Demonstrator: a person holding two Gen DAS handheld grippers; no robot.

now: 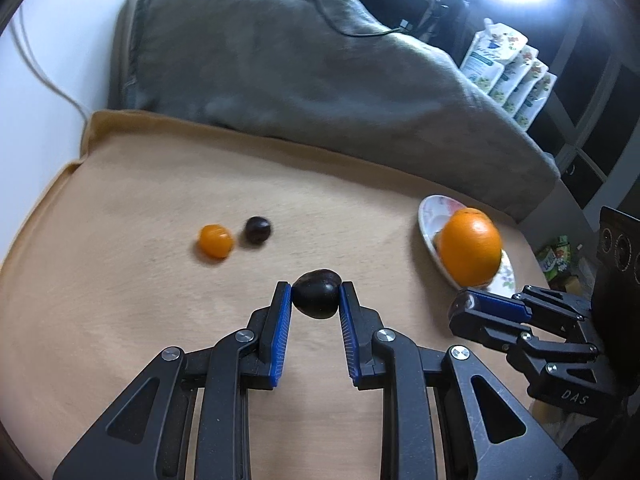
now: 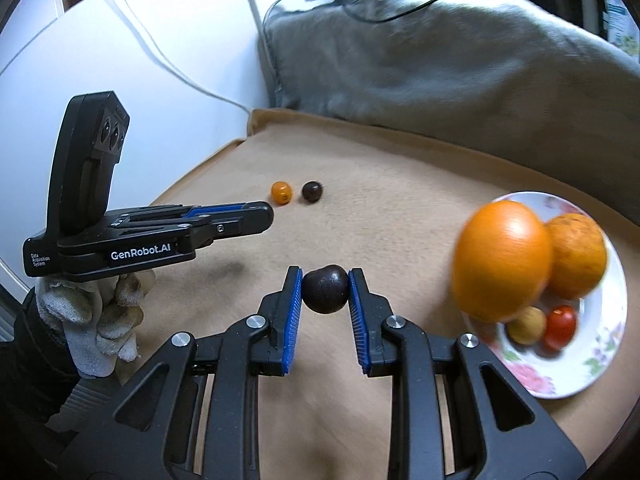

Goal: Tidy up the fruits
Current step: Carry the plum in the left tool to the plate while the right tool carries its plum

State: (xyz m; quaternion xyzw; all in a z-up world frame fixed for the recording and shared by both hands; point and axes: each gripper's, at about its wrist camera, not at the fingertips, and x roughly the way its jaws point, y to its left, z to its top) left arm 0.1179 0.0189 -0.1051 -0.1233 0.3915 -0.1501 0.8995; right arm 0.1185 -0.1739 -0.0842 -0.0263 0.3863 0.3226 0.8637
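A dark plum [image 1: 316,294] is clamped between the blue pads of the left gripper [image 1: 315,295], above the tan cloth [image 1: 140,320]. A second dark plum [image 2: 325,289] is pinched in the same way by the right gripper [image 2: 325,290]. Both sets of jaws are closed on their fruit. On the cloth farther off, a small orange fruit [image 2: 281,193] and a dark round fruit [image 2: 312,191] are seen side by side, just apart. At the right, a floral plate [image 2: 600,344] is loaded with two large oranges [image 2: 504,256] — one partly behind the other — plus a small tan fruit [image 2: 527,325] and a red tomato [image 2: 561,325]. A grey cushion [image 2: 460,60] is seen behind the cloth. The left device is held by a gloved hand [image 2: 96,312].
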